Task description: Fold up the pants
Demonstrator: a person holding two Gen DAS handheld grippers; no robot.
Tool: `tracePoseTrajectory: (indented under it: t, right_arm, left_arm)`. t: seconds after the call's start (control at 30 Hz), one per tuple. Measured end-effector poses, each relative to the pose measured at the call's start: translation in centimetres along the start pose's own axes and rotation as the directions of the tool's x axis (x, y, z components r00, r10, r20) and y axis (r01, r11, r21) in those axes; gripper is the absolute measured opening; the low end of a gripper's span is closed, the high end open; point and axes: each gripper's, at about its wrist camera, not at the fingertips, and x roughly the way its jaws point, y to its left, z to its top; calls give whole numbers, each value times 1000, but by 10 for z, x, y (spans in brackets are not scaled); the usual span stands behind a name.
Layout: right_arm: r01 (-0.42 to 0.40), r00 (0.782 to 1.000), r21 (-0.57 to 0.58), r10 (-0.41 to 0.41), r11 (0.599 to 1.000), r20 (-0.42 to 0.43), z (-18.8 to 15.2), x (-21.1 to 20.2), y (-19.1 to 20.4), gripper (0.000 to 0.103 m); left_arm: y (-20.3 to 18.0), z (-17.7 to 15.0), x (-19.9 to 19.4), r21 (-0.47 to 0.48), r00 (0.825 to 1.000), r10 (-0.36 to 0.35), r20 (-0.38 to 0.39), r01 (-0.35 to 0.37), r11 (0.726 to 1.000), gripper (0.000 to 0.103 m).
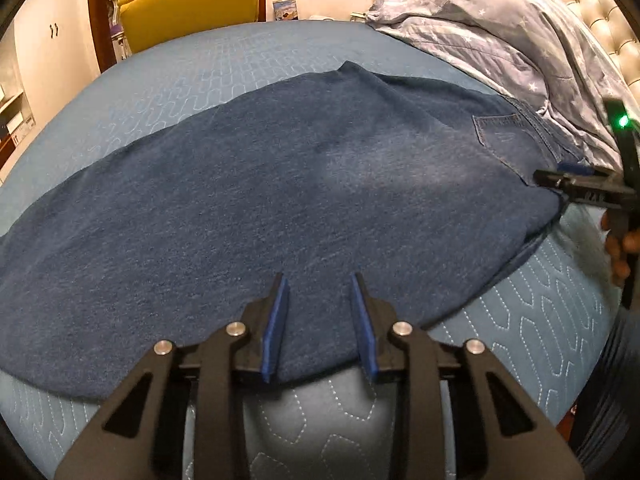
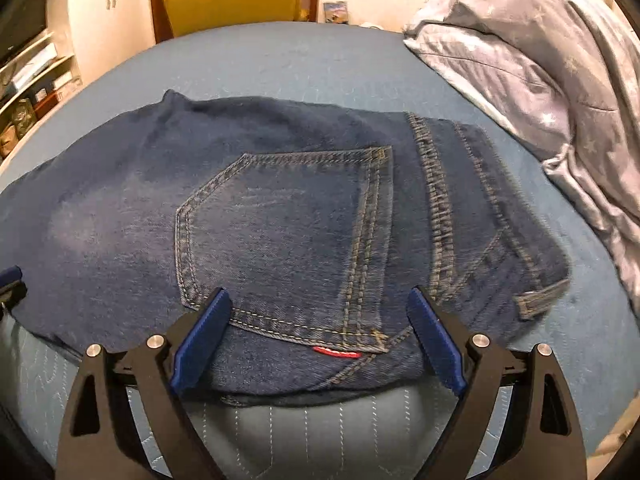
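Note:
Dark blue jeans [image 1: 280,184] lie flat across the bed, folded lengthwise, legs to the left and waist to the right. My left gripper [image 1: 320,280] hovers open over the near edge of the leg section, nothing between its blue pads. My right gripper [image 2: 318,294] stands wide open over the seat of the jeans [image 2: 280,220], its pads either side of the back pocket [image 2: 280,240] with the red tab [image 2: 337,353]. In the left wrist view the right gripper [image 1: 560,178] shows at the waist end, a hand [image 1: 620,248] behind it.
A blue quilted bedspread [image 1: 540,320] covers the bed. A crumpled grey star-print duvet [image 1: 500,40] lies at the back right by a tufted headboard [image 1: 600,0]. A yellow chair [image 1: 188,4] stands beyond the far edge; shelves [image 2: 36,92] sit at the left.

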Motion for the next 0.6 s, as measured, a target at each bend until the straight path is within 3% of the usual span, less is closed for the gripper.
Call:
tracePoseTrajectory:
  t: [0.1,0.17,0.23,0.3,0.4,0.47,0.53,0.6]
  right_arm:
    - [-34,998,22,32,999,59,39,-3,2,82]
    - [-44,998,18,43,999,42,66,12,7,79]
    - [-59,998,-38,58,998,-21,95,44,18,72]
    - [-66,992,-69,58,995,-116,113,87,17,57]
    - [-124,983,-6,122,992,-135,120,103,-6,50]
    - [-55,992,17,57,998,-110,122,97,-22,50]
    - [-85,991,128,98,988,-94,122,88,-43,50]
    - [-110,990,124,119,986,-72,124,81,-44,52]
  left_arm:
    - [-1,4,3,-52,1000,-9,-6,8,999,34]
    - [-5,3,4,-41,1000,8,-2,-8,999,34]
    - [-12,5,7,-26,1000,23,-3,-23,999,34]
    - [-12,7,8,-32,1000,20,-11,-20,999,34]
    - [-11,8,9,-43,1000,11,-11,-11,999,34]
    - [-11,6,9,-38,1000,13,-4,-14,999,34]
    - [-11,5,10,-45,1000,14,4,-14,999,34]
    - [-11,5,10,-43,1000,20,7,-20,999,34]
